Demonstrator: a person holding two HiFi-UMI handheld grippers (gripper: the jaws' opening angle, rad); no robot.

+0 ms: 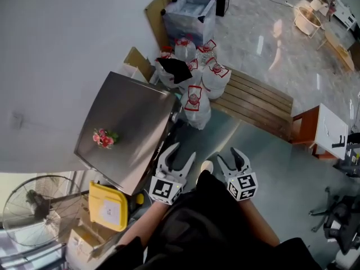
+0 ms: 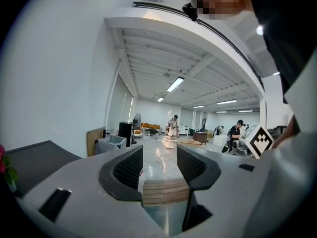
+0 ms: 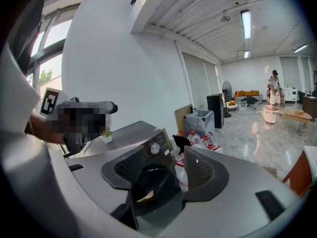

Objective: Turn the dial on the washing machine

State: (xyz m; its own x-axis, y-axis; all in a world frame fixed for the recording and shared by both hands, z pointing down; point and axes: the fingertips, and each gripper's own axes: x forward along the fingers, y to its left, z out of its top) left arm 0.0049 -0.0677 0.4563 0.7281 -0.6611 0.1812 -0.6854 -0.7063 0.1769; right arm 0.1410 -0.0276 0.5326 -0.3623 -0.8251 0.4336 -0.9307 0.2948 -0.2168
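Both grippers sit low in front of the person, near the front edge of the washer (image 1: 129, 122), touching nothing.

Left gripper (image 1: 183, 152): jaws apart, empty. Its view looks past the washer at the wooden bench (image 2: 163, 191) and the open floor.

Right gripper (image 1: 227, 153): jaws wide apart, empty. Its view faces the washer's front.

The dial (image 3: 155, 148) is on the front panel near the top, above the round door (image 3: 148, 176). It shows in the gap above the right jaws, well apart from them. The head view doesn't show the dial, only the steel top.

A small flowering plant (image 1: 105, 138) stands on the top, towards the wall side. White bags (image 1: 198, 89) with red print are piled on the floor just beside the washer, between it and the bench. A yellow jug (image 1: 108, 207) is at the washer's other side, with a fan (image 1: 34, 207) beyond it.
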